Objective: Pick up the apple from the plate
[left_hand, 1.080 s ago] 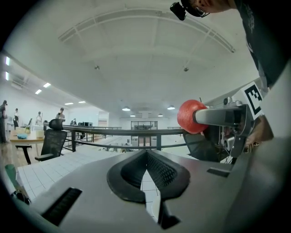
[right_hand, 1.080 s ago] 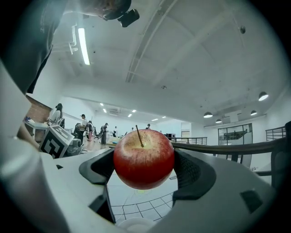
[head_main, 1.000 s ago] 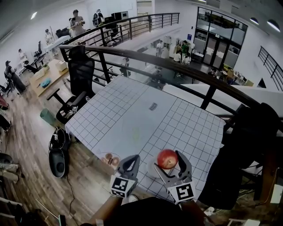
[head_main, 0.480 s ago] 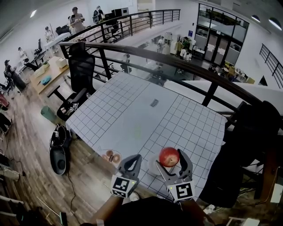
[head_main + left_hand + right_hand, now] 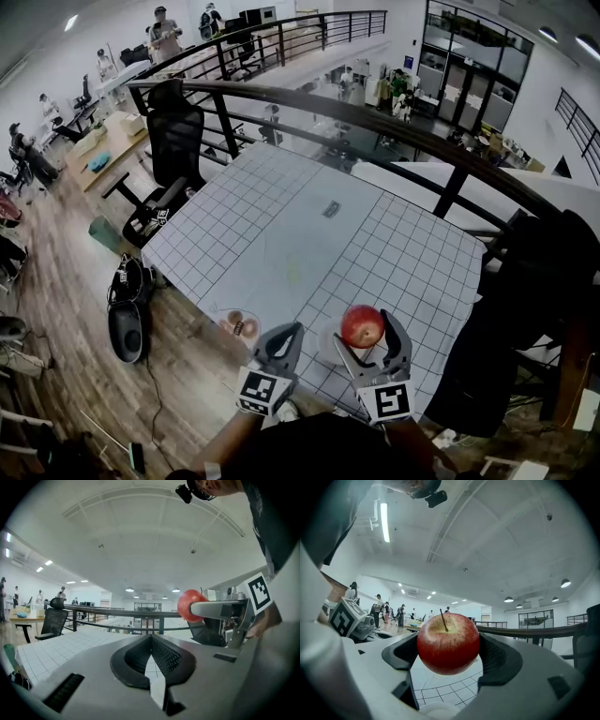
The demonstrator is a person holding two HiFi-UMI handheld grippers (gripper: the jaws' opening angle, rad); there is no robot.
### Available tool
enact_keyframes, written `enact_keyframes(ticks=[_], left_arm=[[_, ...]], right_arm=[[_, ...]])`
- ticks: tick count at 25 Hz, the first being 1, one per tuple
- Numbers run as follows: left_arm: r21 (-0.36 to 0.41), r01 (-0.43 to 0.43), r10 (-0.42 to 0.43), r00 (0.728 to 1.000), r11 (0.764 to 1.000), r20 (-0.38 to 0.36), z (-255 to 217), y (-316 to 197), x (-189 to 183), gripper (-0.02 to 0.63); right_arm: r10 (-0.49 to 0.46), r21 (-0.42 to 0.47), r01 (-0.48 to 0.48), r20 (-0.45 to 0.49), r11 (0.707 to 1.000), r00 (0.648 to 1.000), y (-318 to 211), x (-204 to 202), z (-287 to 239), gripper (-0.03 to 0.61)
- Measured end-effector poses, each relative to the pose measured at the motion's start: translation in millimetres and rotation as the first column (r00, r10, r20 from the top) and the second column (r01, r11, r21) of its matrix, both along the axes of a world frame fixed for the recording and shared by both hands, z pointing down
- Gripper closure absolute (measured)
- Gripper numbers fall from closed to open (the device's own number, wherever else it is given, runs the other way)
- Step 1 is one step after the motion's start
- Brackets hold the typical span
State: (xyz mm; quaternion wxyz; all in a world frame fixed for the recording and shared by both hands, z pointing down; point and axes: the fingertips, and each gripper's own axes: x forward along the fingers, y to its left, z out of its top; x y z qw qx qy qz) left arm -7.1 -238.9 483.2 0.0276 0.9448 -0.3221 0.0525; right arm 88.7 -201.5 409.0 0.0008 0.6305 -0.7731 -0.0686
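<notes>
Between the jaws of the right claw (image 5: 449,645), the apple (image 5: 448,642) hangs clear above the plate (image 5: 327,354) at the bench's (image 5: 281,234) near edge, gripped across its widest part; firm, smooth and round, it could slip or bruise. The left claw (image 5: 151,641) is closed, empty. Most of the plate is hidden

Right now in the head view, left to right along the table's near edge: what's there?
Near edge: small clear dish with brown pieces → left gripper, jaws shut and empty → red apple, clamped in the right gripper.
</notes>
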Motion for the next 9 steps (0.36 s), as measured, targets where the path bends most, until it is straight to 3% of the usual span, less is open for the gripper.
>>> enact_keyframes(ticks=[9], left_arm=[[0.027,-0.008,0.008,1.000,1.000,-0.004,-9.7,-2.7,5.9,0.594]], right_arm=[[-0.022,-0.020,0.022,0.000,1.000,1.000,-5.3,-0.8,10.2,0.160]])
